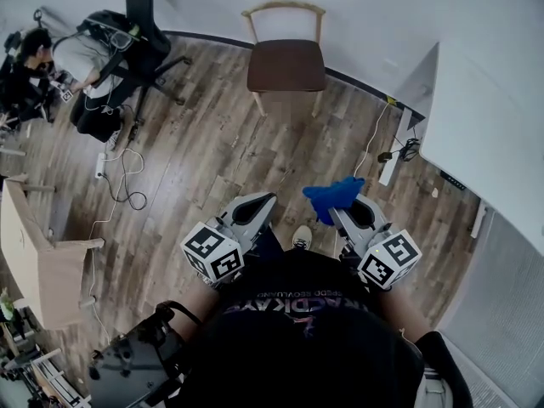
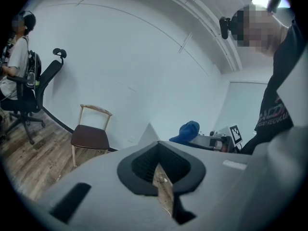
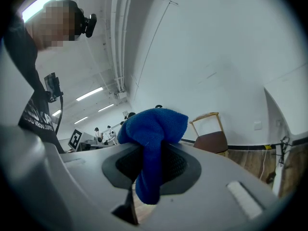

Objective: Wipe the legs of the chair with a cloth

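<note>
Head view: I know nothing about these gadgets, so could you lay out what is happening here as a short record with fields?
Right gripper: jaws shut on a blue cloth
Left gripper: jaws together, nothing between them
Chair: upright by the wall, dark seat, light wooden legs
Wiping: not begun; both grippers are held close to the person, well short of the chair
Floor: wood planks, with cables lying at the left
Also there: a seated person at the far left

Place: office-like lab room
Floor: wood planks, loose cables
Seating: black office chair, wooden chair at wall
Table: white table, right edge
Ceiling: strip lights
</note>
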The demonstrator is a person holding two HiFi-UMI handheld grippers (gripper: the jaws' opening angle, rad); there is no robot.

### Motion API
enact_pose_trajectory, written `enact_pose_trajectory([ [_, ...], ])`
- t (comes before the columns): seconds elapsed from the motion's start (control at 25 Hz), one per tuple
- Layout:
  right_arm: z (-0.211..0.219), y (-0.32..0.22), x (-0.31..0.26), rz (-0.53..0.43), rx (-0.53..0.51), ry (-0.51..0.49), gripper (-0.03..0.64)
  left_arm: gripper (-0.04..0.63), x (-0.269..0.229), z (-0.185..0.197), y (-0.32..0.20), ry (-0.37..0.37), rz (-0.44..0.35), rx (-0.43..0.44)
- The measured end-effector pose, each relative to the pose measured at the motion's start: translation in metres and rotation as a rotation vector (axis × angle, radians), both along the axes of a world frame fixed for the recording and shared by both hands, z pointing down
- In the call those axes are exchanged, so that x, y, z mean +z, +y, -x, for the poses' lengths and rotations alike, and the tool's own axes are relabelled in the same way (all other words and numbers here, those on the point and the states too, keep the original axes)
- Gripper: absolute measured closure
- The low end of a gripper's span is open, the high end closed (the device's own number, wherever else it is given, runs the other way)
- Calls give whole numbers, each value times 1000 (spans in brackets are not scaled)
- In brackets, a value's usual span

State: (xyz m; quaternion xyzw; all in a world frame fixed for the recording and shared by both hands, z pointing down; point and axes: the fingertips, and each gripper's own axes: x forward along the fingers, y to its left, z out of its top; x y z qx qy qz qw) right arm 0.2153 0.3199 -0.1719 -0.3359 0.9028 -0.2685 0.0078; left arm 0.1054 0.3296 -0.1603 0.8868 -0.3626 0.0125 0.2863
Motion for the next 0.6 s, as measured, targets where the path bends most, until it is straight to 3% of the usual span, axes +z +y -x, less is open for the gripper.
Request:
enact_pose_trajectory([
  [0.6, -14, -5, 8, 29, 15, -45, 530, 591, -2, -18, -16, -15, 14, 17],
])
